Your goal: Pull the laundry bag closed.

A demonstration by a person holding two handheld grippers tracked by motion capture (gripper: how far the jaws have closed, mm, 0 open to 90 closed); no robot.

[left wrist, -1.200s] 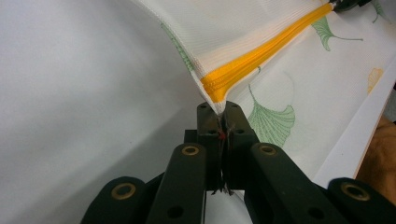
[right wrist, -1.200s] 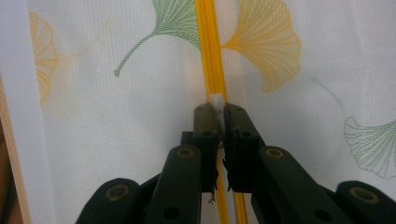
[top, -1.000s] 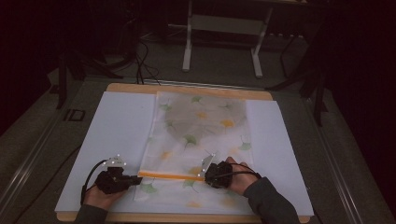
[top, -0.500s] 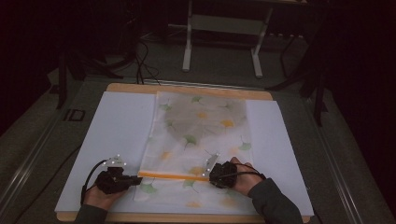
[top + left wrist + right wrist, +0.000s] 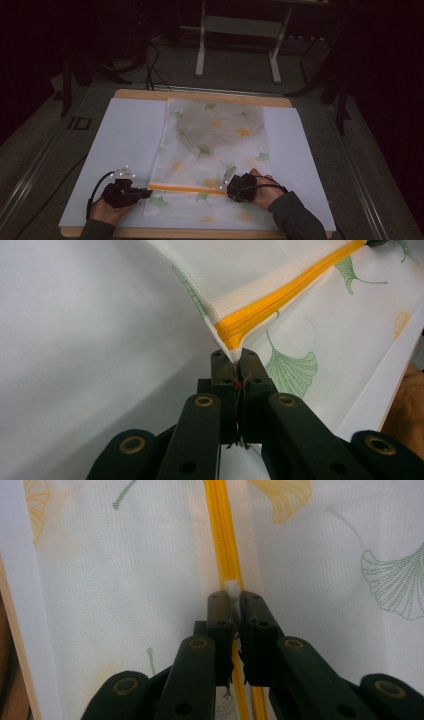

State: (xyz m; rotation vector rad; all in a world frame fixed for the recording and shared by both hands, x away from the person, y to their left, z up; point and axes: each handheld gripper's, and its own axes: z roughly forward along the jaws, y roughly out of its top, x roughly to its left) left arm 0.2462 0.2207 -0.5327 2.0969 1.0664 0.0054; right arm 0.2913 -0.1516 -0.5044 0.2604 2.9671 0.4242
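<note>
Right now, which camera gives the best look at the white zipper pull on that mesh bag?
The right gripper view: the white zipper pull sits pinched between that gripper's jaws on the orange zipper. The left gripper view shows just the zipper's end at the bag's corner. In the high view, the pull is too small to tell.

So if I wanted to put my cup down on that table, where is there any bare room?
Two bare strips of white sheet flank the ginkgo-print mesh bag: a wide one on its left, a narrower one on its right. The far halves of both are free. The near edge is crowded: the left tool and right tool grip the orange zipper there.
</note>
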